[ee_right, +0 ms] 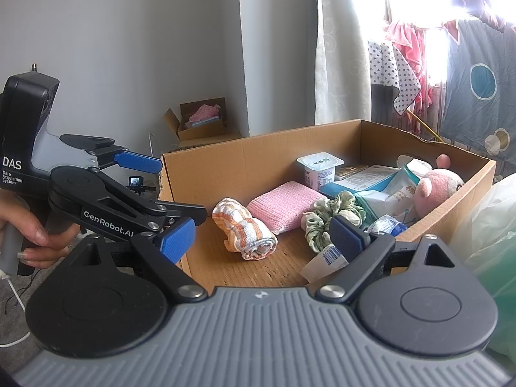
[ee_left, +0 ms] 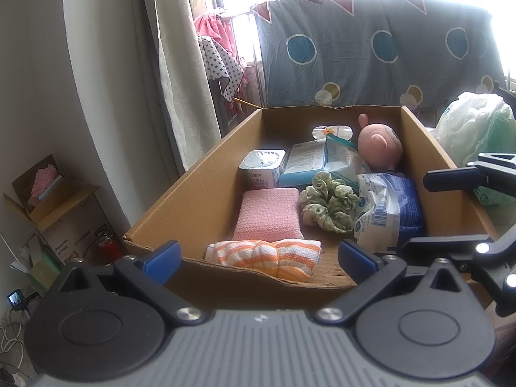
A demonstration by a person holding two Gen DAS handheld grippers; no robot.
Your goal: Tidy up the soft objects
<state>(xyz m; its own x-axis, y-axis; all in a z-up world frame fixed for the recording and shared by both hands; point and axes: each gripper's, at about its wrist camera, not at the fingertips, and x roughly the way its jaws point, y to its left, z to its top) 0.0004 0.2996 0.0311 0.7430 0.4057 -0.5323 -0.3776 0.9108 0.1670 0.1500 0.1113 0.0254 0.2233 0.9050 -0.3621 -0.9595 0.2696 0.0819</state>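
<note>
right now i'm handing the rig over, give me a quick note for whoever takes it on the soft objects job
Left gripper: open, empty, at the near edge of the cardboard box.
Right gripper: open, empty, at the box's near right corner.
In the box: orange-striped cloth at the front, pink knitted pad behind it, green scrunchie to the right, then the blue-and-white packet. Pink plush toy, tissue packs and yogurt cup sit along the back.
Done: the soft things visible are all in the box.
Left: possibly tidying; nothing is in either gripper.
</note>
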